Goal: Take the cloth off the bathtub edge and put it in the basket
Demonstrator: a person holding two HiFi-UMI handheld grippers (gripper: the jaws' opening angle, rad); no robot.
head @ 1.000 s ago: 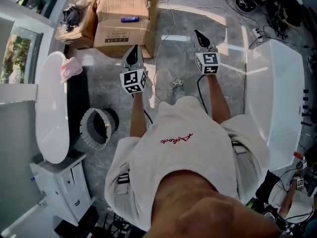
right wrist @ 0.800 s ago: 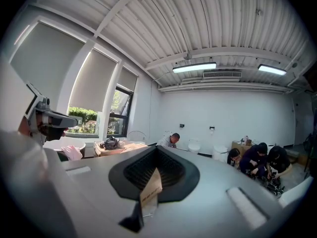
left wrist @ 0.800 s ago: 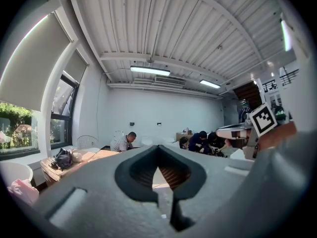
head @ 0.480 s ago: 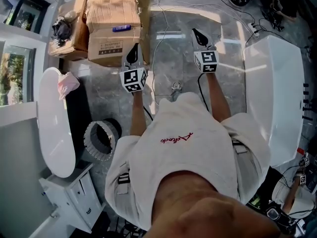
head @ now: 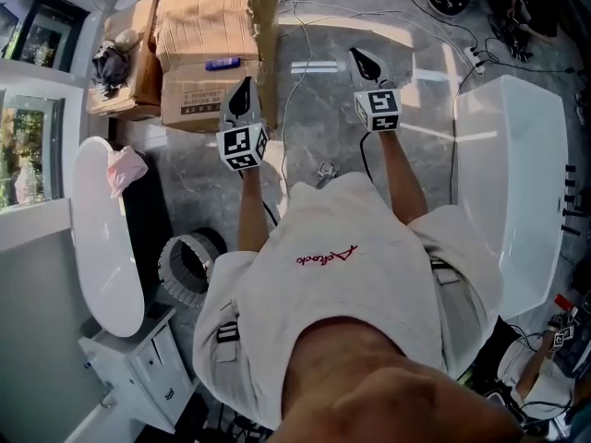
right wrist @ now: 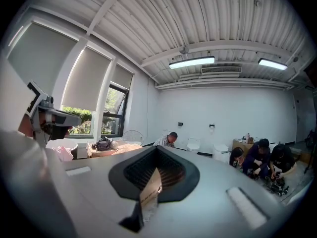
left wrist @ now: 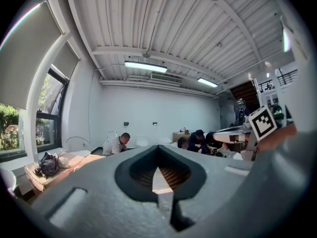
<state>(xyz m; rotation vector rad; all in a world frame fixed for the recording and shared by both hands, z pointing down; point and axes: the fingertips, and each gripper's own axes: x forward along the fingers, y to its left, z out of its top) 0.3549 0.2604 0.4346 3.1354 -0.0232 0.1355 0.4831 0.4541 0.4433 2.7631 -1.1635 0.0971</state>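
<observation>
Cloth (head: 125,169), pink, lies crumpled on the bathtub (head: 103,247) rim, far left, well apart from both grippers. Basket (head: 187,264) stands on the floor just beside the tub. L gripper (head: 242,98) & R gripper (head: 367,65): jaws pressed together, nothing between 'em, both pointing toward the cardboard boxes (head: 208,49).

front-left: cardboard boxes (head: 212,53) block just beyond the left claw (head: 245,86) | front-centre: open floor (head: 323,109) between the claws, thin cables (head: 286,100) across it | left: basket (head: 189,264) beside bathtub (head: 106,247) | right: white fixture (head: 512,155) walls off the side near the right claw (head: 355,55)
</observation>
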